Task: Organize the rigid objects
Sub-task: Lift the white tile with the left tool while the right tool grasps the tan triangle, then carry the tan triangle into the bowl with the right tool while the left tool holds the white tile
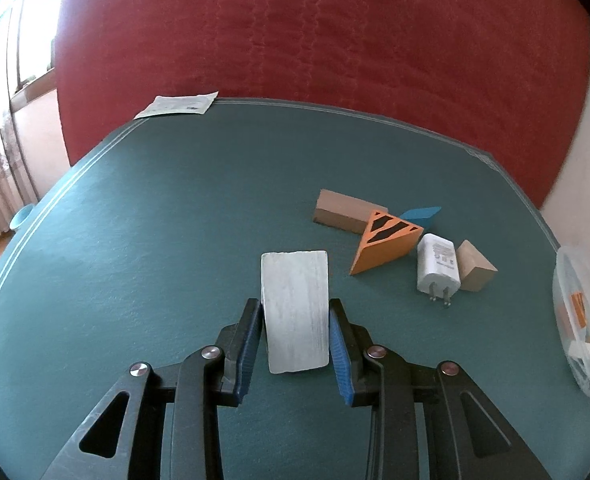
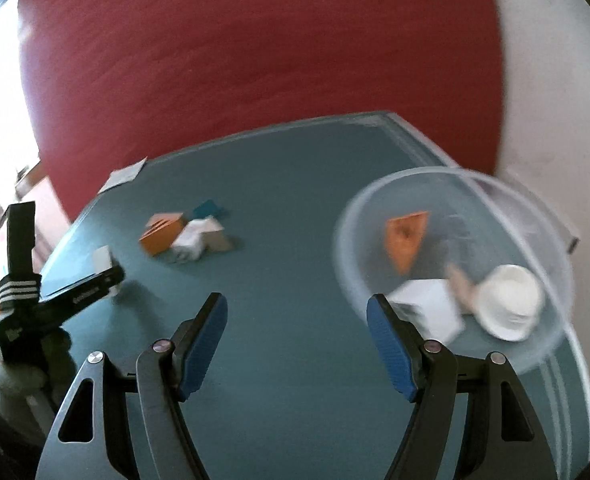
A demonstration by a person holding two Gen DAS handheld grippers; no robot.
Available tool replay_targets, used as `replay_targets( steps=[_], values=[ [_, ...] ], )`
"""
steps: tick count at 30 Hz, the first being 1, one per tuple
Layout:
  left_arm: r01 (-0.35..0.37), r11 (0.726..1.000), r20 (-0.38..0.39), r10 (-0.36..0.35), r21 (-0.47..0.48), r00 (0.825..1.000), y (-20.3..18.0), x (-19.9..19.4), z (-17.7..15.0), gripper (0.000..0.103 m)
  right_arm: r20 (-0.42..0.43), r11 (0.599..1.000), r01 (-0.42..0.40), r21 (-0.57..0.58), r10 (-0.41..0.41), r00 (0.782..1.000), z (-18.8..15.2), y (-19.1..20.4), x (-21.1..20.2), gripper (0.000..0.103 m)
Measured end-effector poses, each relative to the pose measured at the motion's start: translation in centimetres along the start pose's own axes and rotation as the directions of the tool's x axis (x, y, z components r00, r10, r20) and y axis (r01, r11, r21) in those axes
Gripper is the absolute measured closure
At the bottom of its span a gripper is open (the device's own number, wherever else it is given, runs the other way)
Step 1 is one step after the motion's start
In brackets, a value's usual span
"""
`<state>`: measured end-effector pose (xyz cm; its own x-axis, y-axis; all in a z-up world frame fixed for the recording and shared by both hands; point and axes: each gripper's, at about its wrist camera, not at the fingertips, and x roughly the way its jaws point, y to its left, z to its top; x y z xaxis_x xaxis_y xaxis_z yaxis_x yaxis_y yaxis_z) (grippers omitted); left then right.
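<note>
My left gripper (image 1: 295, 312) is shut on a flat white-grey block (image 1: 295, 308), held over the teal table (image 1: 155, 240). To its right lie a tan block (image 1: 345, 210), an orange striped wedge (image 1: 383, 246), a blue piece (image 1: 419, 214), a white charger plug (image 1: 437, 266) and a tan wedge (image 1: 475, 266). My right gripper (image 2: 297, 312) is open and empty over the table, left of a clear plastic bowl (image 2: 535, 200). The bowl holds an orange wedge (image 2: 407, 240), a white box (image 2: 431, 304) and a white round piece (image 2: 509, 306). The left gripper (image 2: 109, 276) shows in the blurred right wrist view.
A paper sheet (image 1: 177, 105) lies at the table's far left corner. A red padded surface (image 1: 315, 32) stands behind the table. The bowl's edge shows at the right of the left wrist view (image 1: 575, 312).
</note>
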<state>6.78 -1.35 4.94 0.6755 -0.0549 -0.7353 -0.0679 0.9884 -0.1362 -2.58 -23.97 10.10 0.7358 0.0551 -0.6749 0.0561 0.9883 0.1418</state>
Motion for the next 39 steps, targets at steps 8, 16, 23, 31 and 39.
replay_targets(
  steps=[8, 16, 23, 31, 39],
  values=[
    [0.002, 1.0, 0.023, -0.002, -0.012, 1.0, 0.3, -0.7, -0.5, 0.068, -0.078, 0.998, -0.05, -0.03, 0.047, 0.996, 2.1, 2.9, 4.7, 0.03],
    [0.0, 1.0, 0.017, 0.001, -0.031, 1.0, 0.6, -0.5, -0.5, 0.068, -0.114, 0.997, -0.056, -0.056, 0.049, 0.992, 3.4, 5.2, 8.6, 0.03],
    [0.001, 0.999, 0.015, 0.0, -0.033, 1.0, 0.6, -0.6, -0.6, 0.068, -0.123, 0.995, -0.039, -0.095, 0.027, 0.992, 4.6, 6.3, 11.4, 0.042],
    [0.001, 0.999, 0.014, -0.001, -0.033, 1.0, 0.7, -0.5, -0.4, 0.068, -0.138, 0.994, -0.032, -0.105, 0.018, 0.99, 5.3, 6.5, 13.7, 0.051],
    [0.01, 0.999, 0.013, -0.01, -0.037, 1.0, 1.0, -0.4, -0.4, 0.068, -0.131, 0.986, -0.032, -0.166, 0.01, 0.991, 4.9, 7.4, 13.4, 0.075]
  ],
)
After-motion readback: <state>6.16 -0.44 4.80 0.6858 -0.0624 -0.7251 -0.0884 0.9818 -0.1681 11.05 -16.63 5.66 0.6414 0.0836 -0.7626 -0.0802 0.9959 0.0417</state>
